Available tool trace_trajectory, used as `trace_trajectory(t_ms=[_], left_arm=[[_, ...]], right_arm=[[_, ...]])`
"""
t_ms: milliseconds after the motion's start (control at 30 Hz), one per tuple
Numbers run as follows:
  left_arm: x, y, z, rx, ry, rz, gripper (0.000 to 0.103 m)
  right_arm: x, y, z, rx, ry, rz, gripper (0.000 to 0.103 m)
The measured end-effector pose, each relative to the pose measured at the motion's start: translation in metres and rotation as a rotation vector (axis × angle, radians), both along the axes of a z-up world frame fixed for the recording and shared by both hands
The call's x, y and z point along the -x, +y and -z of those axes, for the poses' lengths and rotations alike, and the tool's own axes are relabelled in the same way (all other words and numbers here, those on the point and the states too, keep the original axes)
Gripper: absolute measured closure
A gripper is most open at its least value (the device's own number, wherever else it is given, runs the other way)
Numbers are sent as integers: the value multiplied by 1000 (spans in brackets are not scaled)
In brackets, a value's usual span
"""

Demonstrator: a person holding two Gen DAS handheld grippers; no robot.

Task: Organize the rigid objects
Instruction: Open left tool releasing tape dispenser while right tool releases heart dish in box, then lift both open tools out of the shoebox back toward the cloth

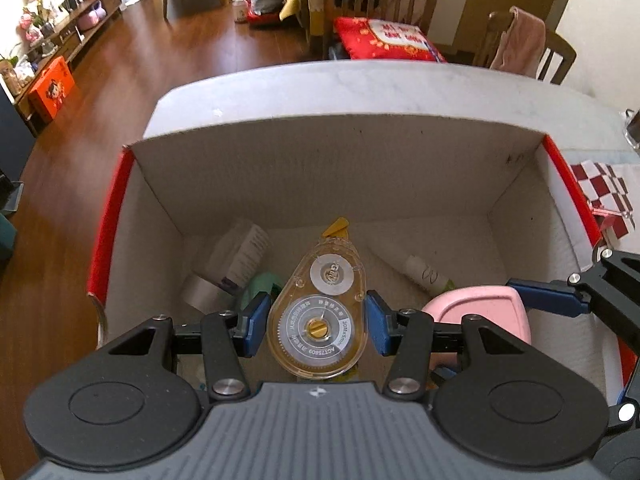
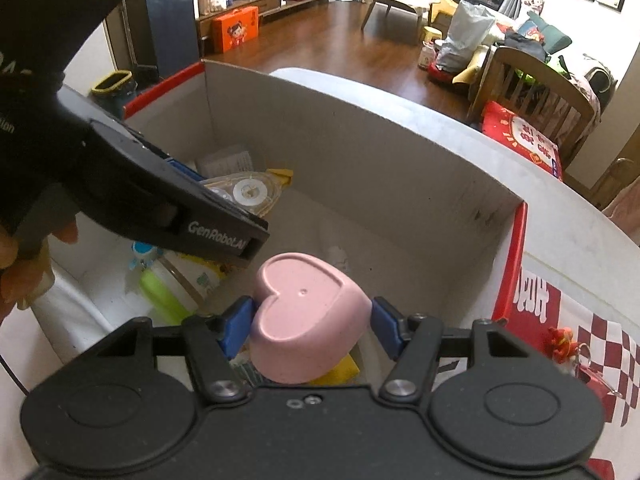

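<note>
My left gripper (image 1: 318, 322) is shut on a clear teardrop correction tape dispenser (image 1: 320, 312) with a yellow tip, hanging over the inside of an open cardboard box (image 1: 340, 132) with red outer sides. My right gripper (image 2: 310, 328) is shut on an upside-down pink heart-shaped dish (image 2: 308, 320) above the same box (image 2: 360, 152). The two grippers hang side by side. The pink dish (image 1: 480, 312) shows at the right of the left wrist view. The dispenser (image 2: 248, 194) shows at the left of the right wrist view, partly behind the left gripper's body.
On the box floor lie a white carton (image 1: 244, 256), a silver tape roll (image 1: 200, 292), a white tube (image 1: 424, 276) and a green bottle (image 2: 160, 292). A red-and-white checkered cloth (image 2: 600, 340) lies right of the box. Wooden chairs with a red cushion (image 1: 388, 38) stand beyond the table.
</note>
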State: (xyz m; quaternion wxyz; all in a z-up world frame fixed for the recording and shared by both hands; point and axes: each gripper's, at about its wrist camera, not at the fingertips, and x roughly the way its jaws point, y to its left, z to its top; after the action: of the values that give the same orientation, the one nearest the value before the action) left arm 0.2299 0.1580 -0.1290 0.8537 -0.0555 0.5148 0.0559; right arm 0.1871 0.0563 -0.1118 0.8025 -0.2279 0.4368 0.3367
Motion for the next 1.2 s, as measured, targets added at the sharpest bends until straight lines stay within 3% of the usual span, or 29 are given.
trace_trajectory(t_ms=[467,633,700,767,1200], left_arm=[[-2,4,1,15,30,-6,52],[2,6,-1,22,27,-18,50],[5,7,-2,22,24,-26,49],[10,8,-4,26,15,-32,39],[30,-1,-19,25,-39,-35,38]], right_arm=[[2,3,1,54,45,-24,39],[11,3,-3,60,16,-45,26],[13,1,-5,52,8,-40,25],[12,-2,-8,38,13,-33,25],[17,-22,-30,-48,17,-8,17]])
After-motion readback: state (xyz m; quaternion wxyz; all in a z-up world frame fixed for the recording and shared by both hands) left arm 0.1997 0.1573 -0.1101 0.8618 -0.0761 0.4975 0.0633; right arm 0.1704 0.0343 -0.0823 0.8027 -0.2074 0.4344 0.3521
